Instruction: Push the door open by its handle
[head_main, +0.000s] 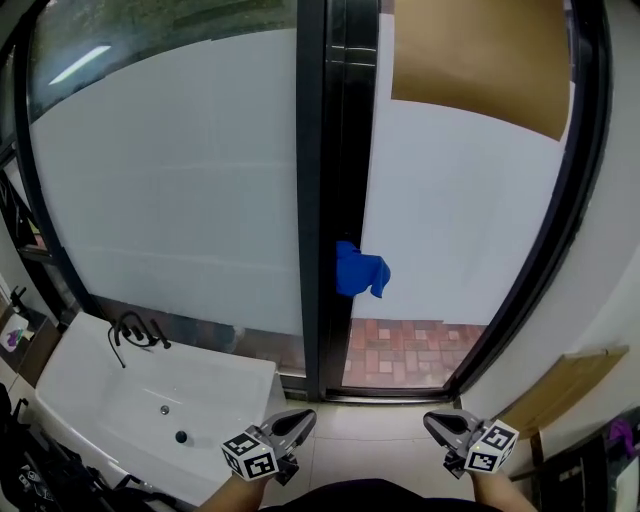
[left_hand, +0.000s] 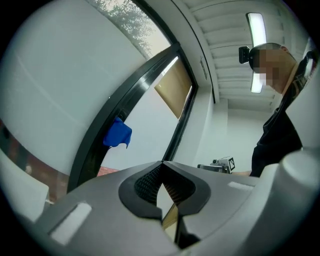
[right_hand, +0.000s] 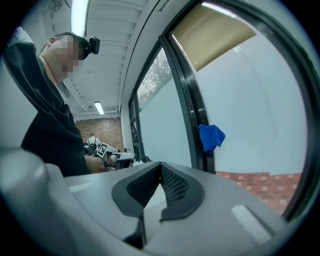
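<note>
A glass door (head_main: 470, 200) with frosted panes and a black frame (head_main: 335, 200) stands ahead. A blue cloth (head_main: 358, 270) hangs where the handle sits, at the frame's edge; the handle itself is hidden under it. The cloth also shows in the left gripper view (left_hand: 117, 134) and the right gripper view (right_hand: 211, 136). My left gripper (head_main: 305, 418) and right gripper (head_main: 430, 420) are low at the front, well short of the door, both shut with nothing between their jaws. Each points toward the door, left gripper (left_hand: 161, 162) and right gripper (right_hand: 160, 164).
A white sink (head_main: 100, 390) with a black faucet (head_main: 130, 330) stands at the lower left, close to my left gripper. A brown sheet (head_main: 480, 60) covers the door's top. A wooden board (head_main: 565, 385) leans at the right. Brick paving (head_main: 410, 350) shows beyond the glass.
</note>
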